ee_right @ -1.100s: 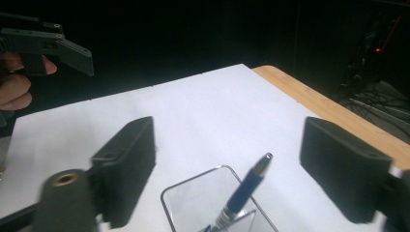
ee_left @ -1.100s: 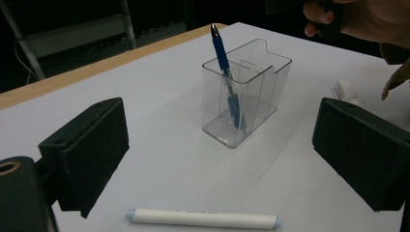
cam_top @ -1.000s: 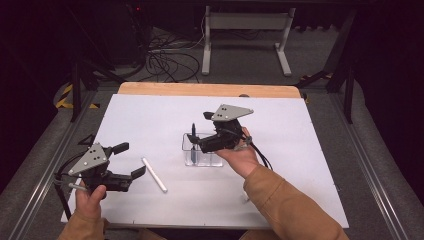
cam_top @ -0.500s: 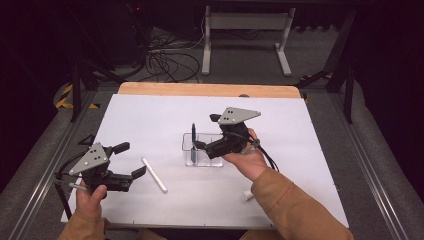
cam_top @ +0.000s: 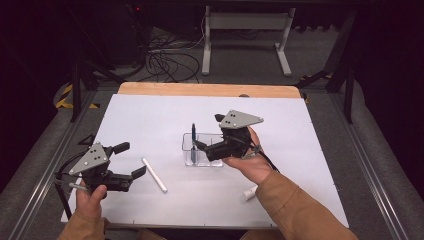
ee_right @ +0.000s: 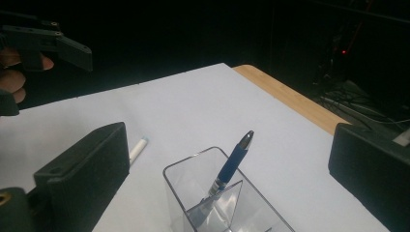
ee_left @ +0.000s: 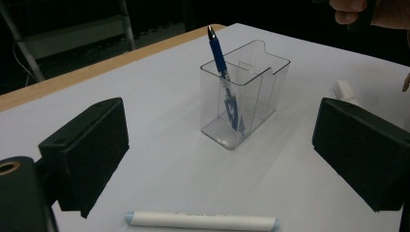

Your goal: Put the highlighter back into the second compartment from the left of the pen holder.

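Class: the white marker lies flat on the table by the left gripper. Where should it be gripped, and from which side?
Grip the white marker at mid-barrel, from above, jaws across its width. It lies flat, slim and round; the open left gripper is nearest.

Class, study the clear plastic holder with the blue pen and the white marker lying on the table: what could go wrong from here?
1. The blue pen leans steeply in the light clear plastic holder; the open right gripper sits close beside it and might knock it over.
2. The round white marker lies flat before the open left gripper, so it may roll away when gripped.
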### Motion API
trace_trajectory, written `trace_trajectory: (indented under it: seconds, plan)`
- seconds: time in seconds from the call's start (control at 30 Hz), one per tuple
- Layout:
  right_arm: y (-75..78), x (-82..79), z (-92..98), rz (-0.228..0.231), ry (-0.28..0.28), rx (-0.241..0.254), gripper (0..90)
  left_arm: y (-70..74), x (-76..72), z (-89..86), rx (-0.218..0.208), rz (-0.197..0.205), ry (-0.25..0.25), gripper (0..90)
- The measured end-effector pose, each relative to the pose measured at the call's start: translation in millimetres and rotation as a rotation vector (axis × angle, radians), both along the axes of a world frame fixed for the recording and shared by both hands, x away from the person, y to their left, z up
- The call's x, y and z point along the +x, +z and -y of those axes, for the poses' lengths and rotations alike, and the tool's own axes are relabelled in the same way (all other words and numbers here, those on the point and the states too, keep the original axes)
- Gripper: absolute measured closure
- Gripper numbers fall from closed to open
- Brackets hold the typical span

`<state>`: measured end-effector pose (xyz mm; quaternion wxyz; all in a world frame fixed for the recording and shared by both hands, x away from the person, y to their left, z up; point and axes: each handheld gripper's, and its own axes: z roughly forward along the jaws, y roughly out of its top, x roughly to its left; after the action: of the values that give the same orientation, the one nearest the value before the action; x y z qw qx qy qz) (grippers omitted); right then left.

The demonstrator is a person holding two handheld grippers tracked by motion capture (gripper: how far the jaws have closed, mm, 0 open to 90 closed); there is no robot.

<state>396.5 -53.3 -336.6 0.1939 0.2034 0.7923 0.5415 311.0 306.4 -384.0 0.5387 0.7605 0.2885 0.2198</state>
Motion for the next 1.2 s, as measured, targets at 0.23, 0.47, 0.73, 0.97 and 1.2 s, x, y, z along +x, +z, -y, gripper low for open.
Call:
trace_trajectory:
  seconds: [0.23,0.47,0.73,0.97,1.2]
  plan:
    - [1.0,-4.1,-1.9,-0.065,0.027,0.004,2.7,-0.3,0.1,-0.1,-0.001,-0.001,-0.002,6.8]
    - [6.9,-12.5,-0.1,-0.032,0.039,-0.004,7.8,-0.2,-0.1,-0.3,-0.001,0.000,0.001,6.8]
    - [6.1,-16.5,-6.1,-0.116,0.013,-0.059,12.1,-0.1,-1.3,-1.0,-0.005,0.000,0.005,6.6]
    - [6.9,-19.2,-16.7,-0.094,0.033,-0.092,19.7,-0.2,-4.2,-3.5,-0.003,0.006,0.014,6.6]
    - [0.2,-16.6,-33.5,-0.108,0.073,-0.111,19.2,1.1,-9.6,-5.6,-0.009,0.010,0.026,6.6]
